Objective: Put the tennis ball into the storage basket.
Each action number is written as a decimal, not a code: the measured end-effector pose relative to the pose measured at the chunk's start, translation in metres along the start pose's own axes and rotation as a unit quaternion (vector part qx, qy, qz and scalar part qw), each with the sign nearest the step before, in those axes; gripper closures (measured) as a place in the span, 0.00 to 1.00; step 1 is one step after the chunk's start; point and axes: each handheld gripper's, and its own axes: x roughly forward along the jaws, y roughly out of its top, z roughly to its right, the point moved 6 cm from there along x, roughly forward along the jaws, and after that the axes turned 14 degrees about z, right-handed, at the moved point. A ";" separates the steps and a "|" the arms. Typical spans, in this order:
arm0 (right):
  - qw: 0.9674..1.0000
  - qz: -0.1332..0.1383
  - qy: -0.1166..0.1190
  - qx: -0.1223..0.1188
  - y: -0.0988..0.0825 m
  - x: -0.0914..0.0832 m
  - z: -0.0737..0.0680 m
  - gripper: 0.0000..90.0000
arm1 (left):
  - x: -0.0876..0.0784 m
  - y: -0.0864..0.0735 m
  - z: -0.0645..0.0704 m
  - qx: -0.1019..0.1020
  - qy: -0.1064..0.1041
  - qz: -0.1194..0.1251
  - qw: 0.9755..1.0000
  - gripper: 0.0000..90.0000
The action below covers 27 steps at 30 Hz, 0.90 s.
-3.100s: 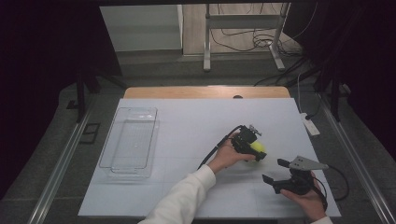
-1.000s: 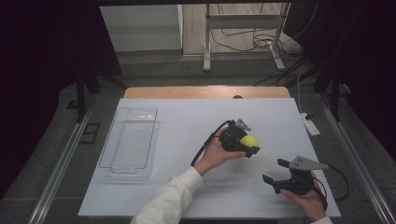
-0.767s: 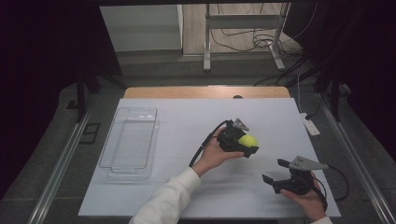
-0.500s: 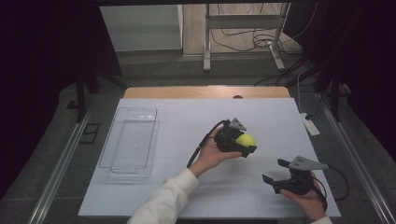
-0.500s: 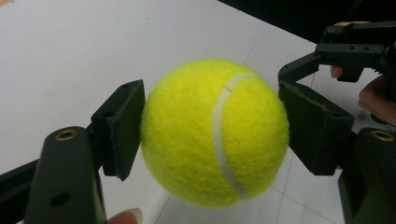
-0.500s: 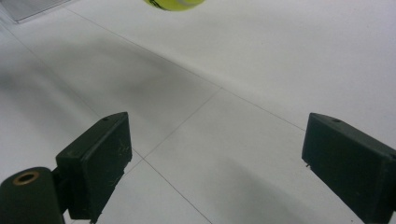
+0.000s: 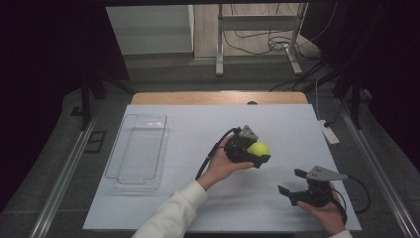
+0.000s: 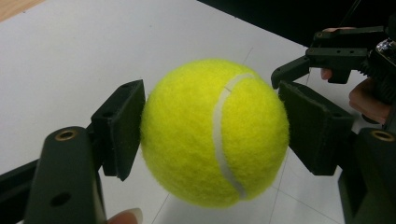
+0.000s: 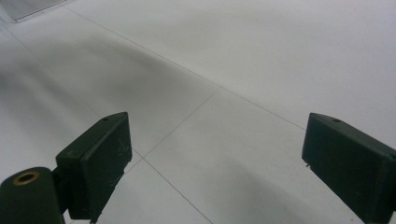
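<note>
The left gripper [image 7: 258, 152] has its two black pads pressed against opposite sides of the tennis ball [image 7: 258, 148], which hangs clear of the white table [image 7: 188, 124]. In the left gripper view the ball [image 8: 215, 133] sits centred between the pads, its seam facing the camera, with a shadow beneath it on the table. The clear tray [image 7: 137, 150] lies well to the left of the ball and is the likely destination, in my judgement. The right gripper [image 7: 297, 184] rests low, to the right of the ball and nearer the person, jaws spread wide on nothing. Recommendation: keep the squeeze steady across the ball's widest part, carry it level, and lower it inside the tray walls before easing off, since a felt ball rolls readily.
</note>
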 end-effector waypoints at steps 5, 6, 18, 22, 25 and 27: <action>1.000 -0.001 -0.001 -0.001 0.000 0.000 0.000 0.10 | -0.004 0.001 0.000 -0.001 0.002 0.005 1.000 0.31; 1.000 -0.001 -0.001 -0.001 0.000 0.000 0.000 0.10 | -0.005 0.001 0.001 -0.002 0.002 0.007 1.000 0.31; 1.000 0.000 -0.001 0.000 0.000 0.000 0.000 0.10 | -0.024 0.003 0.003 0.011 0.006 0.018 1.000 0.31; 1.000 0.000 -0.002 0.000 0.000 0.000 0.000 0.10 | -0.030 0.003 0.004 0.017 0.007 0.020 1.000 0.31; 1.000 0.000 -0.002 0.000 0.000 0.000 0.000 0.10 | -0.034 0.003 0.005 0.018 0.007 0.023 1.000 0.31; 1.000 0.001 -0.003 0.000 0.000 0.000 0.000 0.10 | -0.037 0.003 0.006 0.018 0.007 0.025 1.000 0.31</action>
